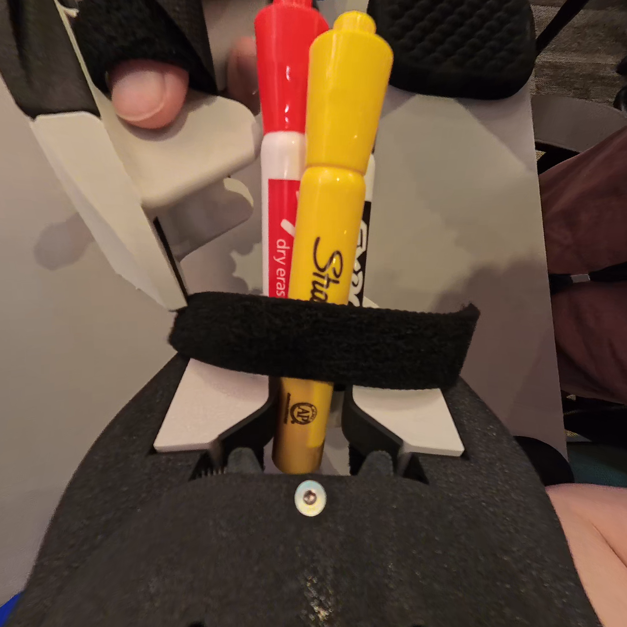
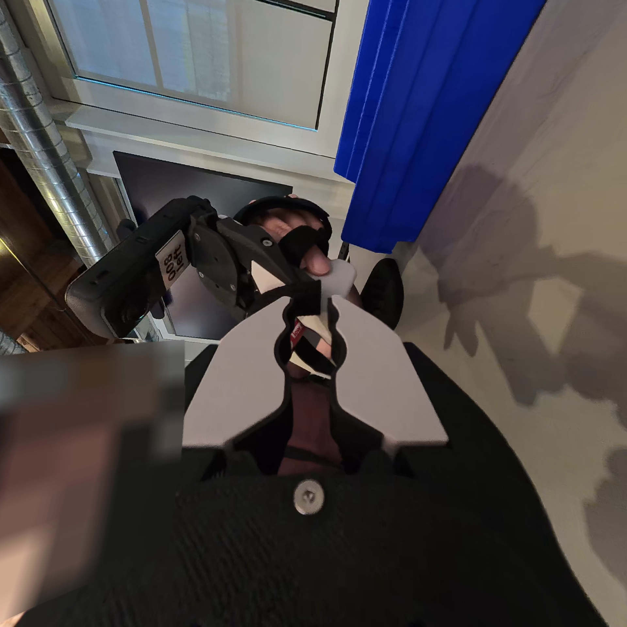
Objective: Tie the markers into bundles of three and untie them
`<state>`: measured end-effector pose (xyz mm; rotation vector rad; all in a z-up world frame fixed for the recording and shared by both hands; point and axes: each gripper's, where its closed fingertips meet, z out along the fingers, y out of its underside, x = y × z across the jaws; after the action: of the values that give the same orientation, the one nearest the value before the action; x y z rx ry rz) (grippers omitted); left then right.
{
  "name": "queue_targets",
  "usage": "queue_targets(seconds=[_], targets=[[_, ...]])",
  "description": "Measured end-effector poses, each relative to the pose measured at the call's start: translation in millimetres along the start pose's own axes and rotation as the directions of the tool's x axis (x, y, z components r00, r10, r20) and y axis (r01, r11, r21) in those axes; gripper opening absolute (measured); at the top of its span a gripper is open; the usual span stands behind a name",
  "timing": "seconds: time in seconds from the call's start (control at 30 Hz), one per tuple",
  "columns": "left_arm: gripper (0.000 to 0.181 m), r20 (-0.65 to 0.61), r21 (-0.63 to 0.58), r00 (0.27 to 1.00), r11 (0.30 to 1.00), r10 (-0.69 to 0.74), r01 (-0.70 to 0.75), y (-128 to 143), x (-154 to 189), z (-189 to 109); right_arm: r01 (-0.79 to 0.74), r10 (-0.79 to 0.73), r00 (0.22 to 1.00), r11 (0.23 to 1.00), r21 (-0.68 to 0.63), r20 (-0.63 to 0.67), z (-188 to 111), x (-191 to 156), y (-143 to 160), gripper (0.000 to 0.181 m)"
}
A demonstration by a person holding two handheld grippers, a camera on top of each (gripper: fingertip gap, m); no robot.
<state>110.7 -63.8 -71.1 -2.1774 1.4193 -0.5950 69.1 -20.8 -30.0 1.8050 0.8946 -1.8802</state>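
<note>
Our left gripper (image 1: pixel 307 424) pinched the three-marker bundle (image 1: pixel 325 210), black strap (image 1: pixel 322 339) circling it just ahead. Our right gripper (image 2: pixel 314 302), fingertips pressed onto the strap's end, should pull steadily sideways.

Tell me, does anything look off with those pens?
Only the black strap: it loops loosely around the three markers, bulging out well past them to one side, so the bundle isn't snug. The right tool pinches its end; the left tool grips the markers.
</note>
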Motion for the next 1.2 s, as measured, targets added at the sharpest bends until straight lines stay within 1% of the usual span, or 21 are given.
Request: queue_targets(seconds=[0.03, 0.1, 0.2, 0.43, 0.57, 0.67, 0.73, 0.77, 0.8, 0.83, 0.87, 0.93, 0.97, 1.0, 1.03, 1.07, 1.1, 1.17, 1.2], targets=[[0.042, -0.002, 0.004, 1.000, 1.000, 0.002, -0.002, -1, 1, -1, 0.005, -0.005, 1.000, 1.000, -0.002, -0.003, 0, 0, 0, 0.020], [0.042, -0.006, 0.007, 1.000, 1.000, 0.001, -0.001, -2, 2, -2, 0.011, -0.011, 1.000, 1.000, -0.003, -0.002, -1, 0, 0, 0.021], [0.042, -0.006, 0.007, 1.000, 1.000, 0.005, -0.005, -2, 3, -2, 0.020, -0.020, 1.000, 1.000, -0.004, -0.003, -2, -1, 1, 0.028], [0.042, 0.007, 0.025, 1.000, 1.000, 0.017, -0.017, -5, 2, -5, 0.056, -0.056, 0.998, 0.998, -0.001, -0.012, -5, -5, -1, 0.038], [0.042, 0.010, 0.043, 1.000, 0.999, 0.016, -0.016, -8, 2, -7, 0.086, -0.086, 0.996, 0.996, 0.024, -0.015, -11, -8, -5, 0.044], [0.042, 0.012, 0.036, 1.000, 0.999, 0.019, -0.019, -6, 3, -8, 0.166, -0.165, 0.986, 0.985, 0.049, -0.029, -18, -13, -10, 0.049], [0.042, 0.013, 0.027, 1.000, 1.000, 0.012, -0.013, -4, 2, -9, 0.292, -0.293, 0.956, 0.951, 0.102, -0.012, -27, -26, -16, 0.051], [0.042, 0.016, 0.024, 1.000, 1.000, 0.012, -0.013, -2, 2, -10, 0.380, -0.383, 0.924, 0.914, 0.141, -0.003, -33, -36, -18, 0.056], [0.042, 0.020, 0.026, 1.000, 1.000, 0.012, -0.013, -2, 1, -11, 0.485, -0.494, 0.870, 0.857, 0.176, 0.010, -40, -47, -17, 0.061], [0.042, 0.016, 0.031, 1.000, 0.999, 0.008, -0.009, -2, 2, -13, 0.590, -0.605, 0.796, 0.779, 0.210, 0.010, -48, -58, -13, 0.066], [0.042, 0.014, 0.037, 1.000, 0.999, 0.005, -0.006, -2, 2, -14, 0.687, -0.703, 0.710, 0.683, 0.248, -0.031, -55, -65, -10, 0.071], [0.042, 0.015, 0.044, 1.000, 0.999, 0.002, -0.003, -1, 2, -17, 0.842, -0.846, 0.512, 0.460, 0.282, -0.149, -68, -72, 4, 0.082], [0.042, 0.016, 0.048, 1.000, 0.999, 0.001, -0.002, -1, 2, -18, 0.882, -0.880, 0.431, 0.362, 0.303, -0.201, -72, -73, 11, 0.092], [0.042, 0.015, 0.050, 1.000, 0.999, 0.001, -0.002, -1, 2, -19, 0.897, -0.896, 0.373, 0.282, 0.341, -0.239, -74, -75, 19, 0.102], [0.042, 0.015, 0.054, 1.000, 0.999, 0.004, -0.005, -2, 3, -20, 0.895, -0.907, 0.337, 0.226, 0.384, -0.252, -72, -78, 28, 0.108], [0.042, 0.014, 0.060, 1.000, 0.998, 0.009, -0.009, -3, 3, -22, 0.892, -0.915, 0.313, 0.191, 0.410, -0.253, -68, -79, 37, 0.113], [0.042, 0.008, 0.068, 1.000, 0.998, 0.013, -0.013, -4, 5, -23, 0.897, -0.921, 0.292, 0.171, 0.408, -0.256, -60, -76, 45, 0.115], [0.042, -0.005, 0.089, 1.000, 0.996, 0.031, -0.030, -8, 9, -24, 0.916, -0.935, 0.253, 0.150, 0.371, -0.248, -40, -67, 55, 0.115], [0.042, -0.015, 0.097, 0.999, 0.995, 0.040, -0.039, -10, 12, -25, 0.920, -0.944, 0.249, 0.161, 0.357, -0.217, -28, -65, 61, 0.116]])
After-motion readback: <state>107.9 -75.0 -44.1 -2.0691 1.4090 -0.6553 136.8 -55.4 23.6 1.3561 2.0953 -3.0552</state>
